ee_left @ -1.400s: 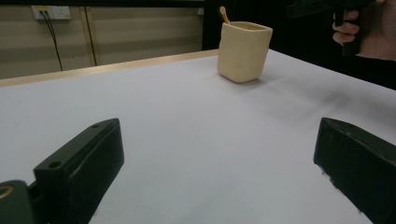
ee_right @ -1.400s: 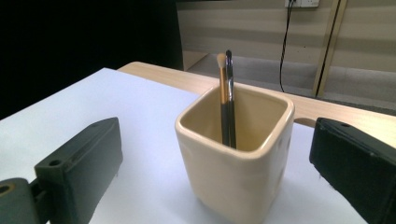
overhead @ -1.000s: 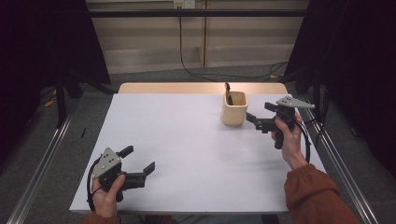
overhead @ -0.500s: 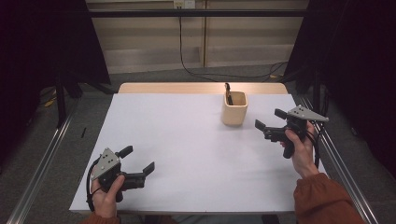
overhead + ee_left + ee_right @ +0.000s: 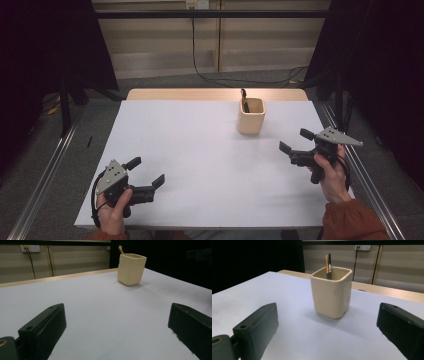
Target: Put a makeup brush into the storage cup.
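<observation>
A cream square cup stands upright at the back right of the white table. Two thin brushes poke out of it. My right gripper is held at the right edge, in front and to the right of the cup, open, with nothing between its jaws. At the near left corner my left gripper rests low over the table, open as well and holding nothing. In each gripper view the two black jaws stand wide apart.
A wooden strip runs along the table's far edge. Metal rails flank both sides of the table. A black cable hangs down the back wall to the floor.
My right gripper has drawn back from beside the cup toward the near right and dropped lower. The left gripper has stayed put.
</observation>
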Motion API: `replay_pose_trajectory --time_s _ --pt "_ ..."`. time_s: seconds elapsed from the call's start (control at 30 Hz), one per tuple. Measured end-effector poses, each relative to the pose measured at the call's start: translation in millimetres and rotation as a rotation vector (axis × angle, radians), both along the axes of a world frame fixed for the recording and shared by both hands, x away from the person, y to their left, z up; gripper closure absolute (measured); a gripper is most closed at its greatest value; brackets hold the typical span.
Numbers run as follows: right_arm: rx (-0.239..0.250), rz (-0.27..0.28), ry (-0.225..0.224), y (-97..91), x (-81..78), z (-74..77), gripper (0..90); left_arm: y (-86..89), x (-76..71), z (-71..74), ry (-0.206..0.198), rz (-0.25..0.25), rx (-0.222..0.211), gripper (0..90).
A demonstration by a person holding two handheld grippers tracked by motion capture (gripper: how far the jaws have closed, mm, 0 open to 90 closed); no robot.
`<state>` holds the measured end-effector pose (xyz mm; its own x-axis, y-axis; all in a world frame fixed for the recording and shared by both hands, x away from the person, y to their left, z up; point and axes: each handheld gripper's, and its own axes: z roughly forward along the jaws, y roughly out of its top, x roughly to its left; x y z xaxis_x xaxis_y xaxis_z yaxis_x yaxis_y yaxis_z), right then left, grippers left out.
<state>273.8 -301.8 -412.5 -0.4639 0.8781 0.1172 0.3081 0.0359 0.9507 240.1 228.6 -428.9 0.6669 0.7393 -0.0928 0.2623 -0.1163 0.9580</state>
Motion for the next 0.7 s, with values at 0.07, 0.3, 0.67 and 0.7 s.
replay_pose_trajectory --time_s 0.07,0.3,0.67,0.7 --pt "-0.006 -0.002 0.008 -1.4 -4.9 -2.4 3.8 0.3 -0.6 0.0 0.001 0.004 -0.002 1.6" --pt "-0.004 -0.017 0.010 -6.8 -20.2 -4.6 3.9 3.2 -1.9 -0.5 0.001 0.011 -0.005 1.6" --pt "0.011 -0.057 0.015 -20.7 -48.6 -11.1 4.0 3.6 -2.2 -1.0 0.007 0.012 -0.008 1.6" --pt "0.010 -0.062 0.013 -21.9 -50.3 -12.1 4.0 3.8 -2.3 -1.1 0.007 0.011 -0.010 1.6"
